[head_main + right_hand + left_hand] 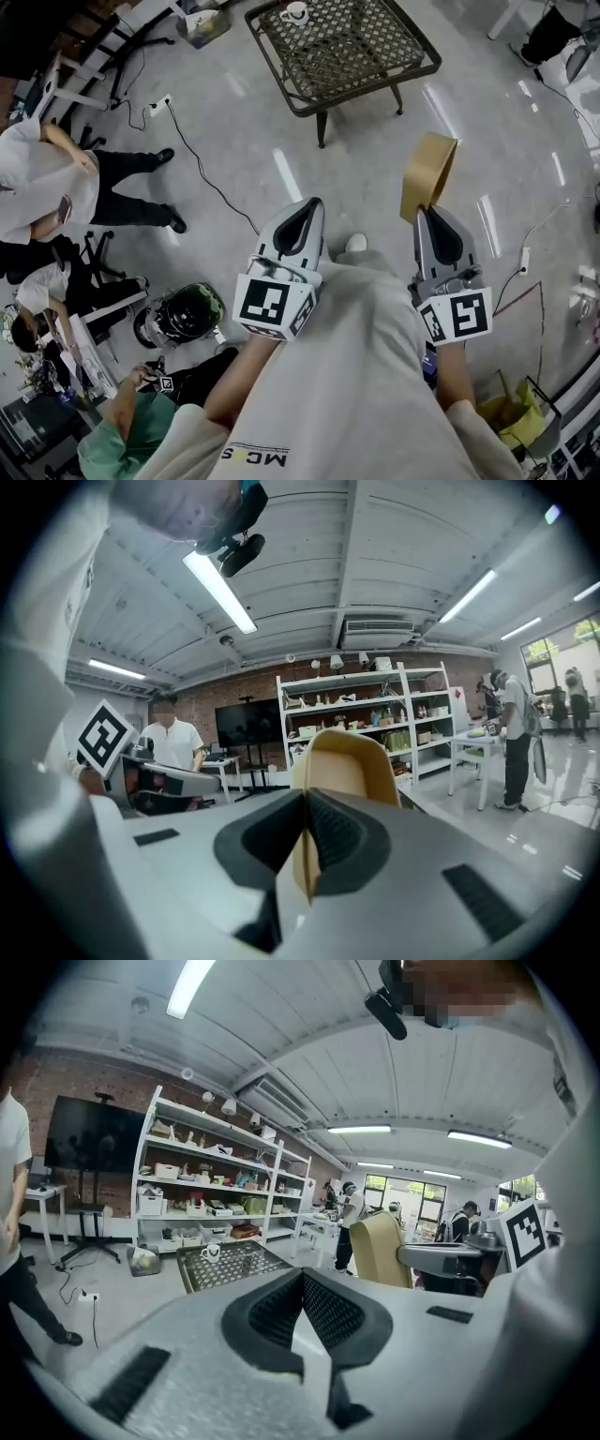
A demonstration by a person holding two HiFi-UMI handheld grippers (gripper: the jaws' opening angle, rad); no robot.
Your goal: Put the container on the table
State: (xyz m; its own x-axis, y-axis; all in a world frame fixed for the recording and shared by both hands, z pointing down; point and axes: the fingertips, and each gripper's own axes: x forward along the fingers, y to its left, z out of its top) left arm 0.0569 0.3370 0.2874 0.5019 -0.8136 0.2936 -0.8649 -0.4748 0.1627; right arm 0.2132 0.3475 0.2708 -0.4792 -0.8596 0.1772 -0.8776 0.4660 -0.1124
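Right gripper view: right gripper (pixel 304 803) clamped on container (pixel 349 757) rim; left gripper (pixel 302 1279) closed, empty.

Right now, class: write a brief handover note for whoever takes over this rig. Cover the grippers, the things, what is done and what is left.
Left gripper: shut, empty.
Right gripper: shut on the edge of the container, held up over the floor.
Table: ahead, apart from the container. A cup stands near its far edge.
Done: container gripped and in the air.
Left: carry it to the table, set it on the mesh away from the cup, then open the jaws.
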